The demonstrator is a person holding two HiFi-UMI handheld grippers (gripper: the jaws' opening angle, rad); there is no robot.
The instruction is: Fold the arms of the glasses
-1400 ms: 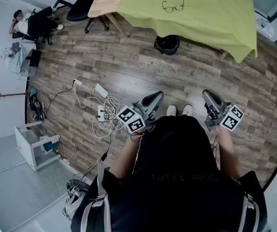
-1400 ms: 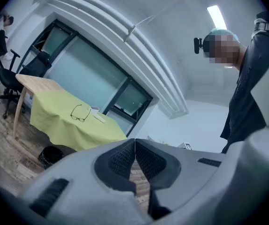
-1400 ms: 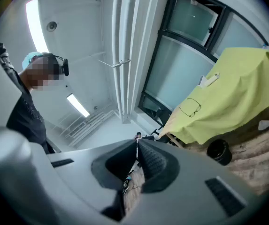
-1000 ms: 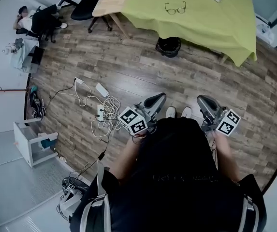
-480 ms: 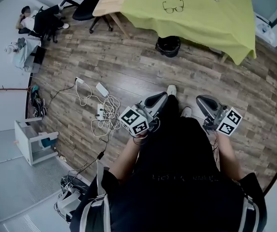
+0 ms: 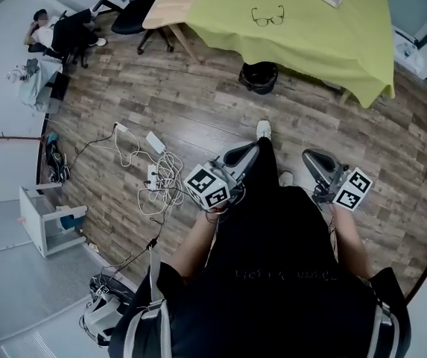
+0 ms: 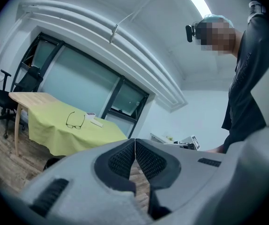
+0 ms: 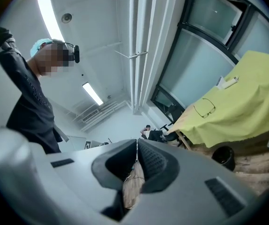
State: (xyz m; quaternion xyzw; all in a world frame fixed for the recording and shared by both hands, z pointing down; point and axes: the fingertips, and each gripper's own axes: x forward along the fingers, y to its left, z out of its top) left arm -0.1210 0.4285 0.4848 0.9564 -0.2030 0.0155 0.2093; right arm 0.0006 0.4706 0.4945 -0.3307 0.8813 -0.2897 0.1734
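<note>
Stepping forward, a foot (image 6: 263, 130) now leads toward the glasses (image 6: 267, 16) at twelve o'clock; left gripper (image 6: 249, 149) and right gripper (image 6: 310, 156) are clenched empty, so folding has not begun

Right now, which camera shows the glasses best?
The head view: it looks down on the glasses, whole outline against the green cloth. The left gripper view shows them small and oblique; the right gripper view, fainter.

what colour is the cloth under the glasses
Yellow-green; the cloth under the glasses shows best in the head view.
</note>
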